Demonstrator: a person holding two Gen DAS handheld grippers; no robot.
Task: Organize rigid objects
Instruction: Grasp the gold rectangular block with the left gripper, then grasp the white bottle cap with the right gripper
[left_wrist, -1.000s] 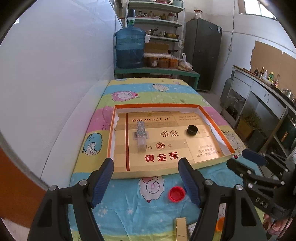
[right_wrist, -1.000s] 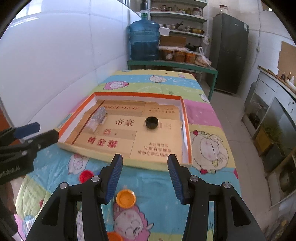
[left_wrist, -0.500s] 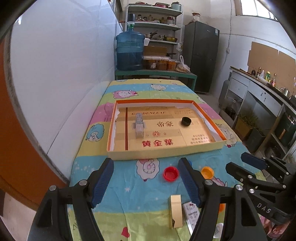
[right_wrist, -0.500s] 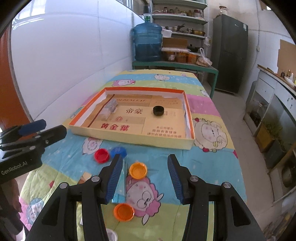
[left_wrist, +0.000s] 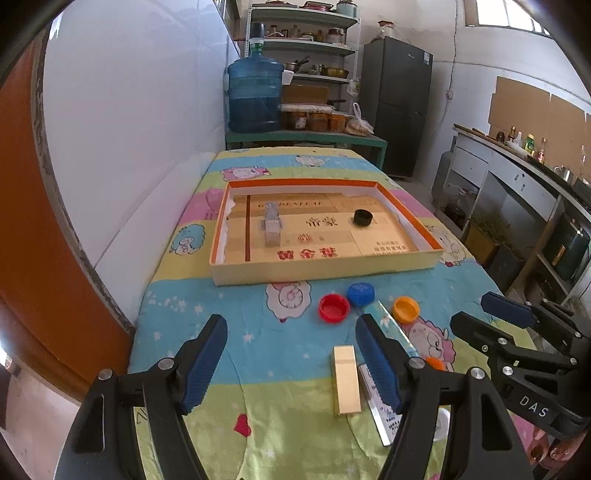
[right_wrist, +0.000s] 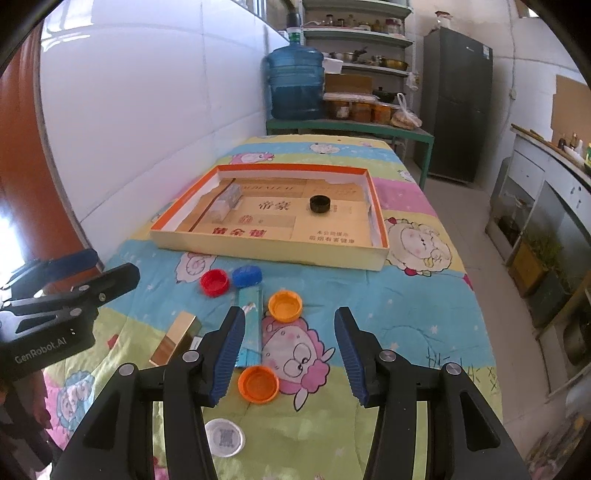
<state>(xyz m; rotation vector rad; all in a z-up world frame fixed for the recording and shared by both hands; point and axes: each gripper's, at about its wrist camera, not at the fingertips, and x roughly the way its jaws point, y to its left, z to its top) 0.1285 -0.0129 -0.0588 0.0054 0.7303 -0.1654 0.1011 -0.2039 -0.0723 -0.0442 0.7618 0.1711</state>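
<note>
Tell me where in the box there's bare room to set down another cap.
In the box, the floor between the clear case at the left and the black cap is bare, and so is the near right corner below that cap. It is crowded on the cloth in front: red cap, blue cap, two orange caps and a gold bar.

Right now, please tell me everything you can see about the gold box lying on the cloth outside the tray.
The gold box is a small, slim rectangular block with a shiny, mirror-like metallic skin and a lighter band across its far end. It lies flat on the cartoon cloth, lengthwise toward the tray, well short of it. A long blue-and-white packet lies beside it on the right; whether they touch I cannot tell. Neither gripper touches it. No writing is readable on it.
</note>
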